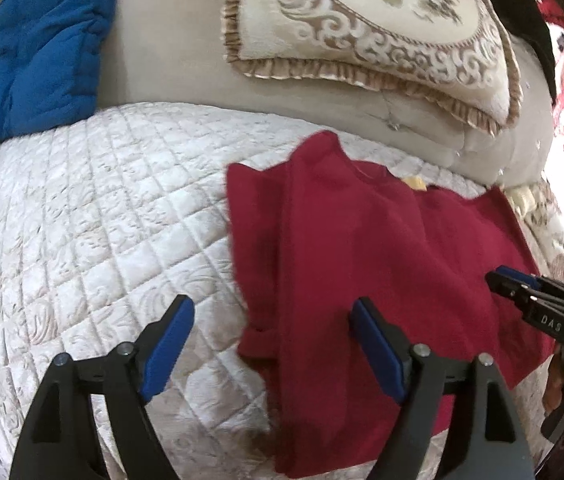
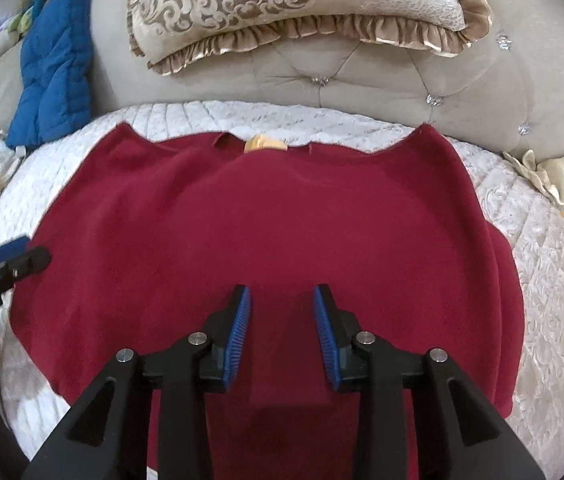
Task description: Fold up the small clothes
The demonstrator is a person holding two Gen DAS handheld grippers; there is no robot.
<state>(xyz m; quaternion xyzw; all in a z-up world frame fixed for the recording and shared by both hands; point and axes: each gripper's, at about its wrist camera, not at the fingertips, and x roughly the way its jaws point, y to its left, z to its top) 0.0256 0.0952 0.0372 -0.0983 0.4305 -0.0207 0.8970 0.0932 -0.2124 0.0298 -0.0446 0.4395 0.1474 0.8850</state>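
A dark red shirt (image 2: 266, 216) lies spread flat on the white quilted bed cover (image 2: 554, 280), its neck with a yellow label (image 2: 265, 145) at the far side. In the left wrist view the shirt (image 1: 382, 264) has its left side folded inward in a long pleat. My left gripper (image 1: 272, 316) is open and empty, hovering over the shirt's left edge. My right gripper (image 2: 281, 300) is open and empty, above the shirt's near middle. The left gripper also shows in the right wrist view (image 2: 22, 258), and the right gripper shows in the left wrist view (image 1: 518, 280).
A beige embroidered pillow (image 2: 294, 4) with a ruffled edge leans on the tufted headboard (image 2: 382, 76) beyond the shirt. A blue quilted garment (image 2: 54, 68) lies at the far left. A cream cushion (image 2: 554, 176) sits at the right edge of the bed.
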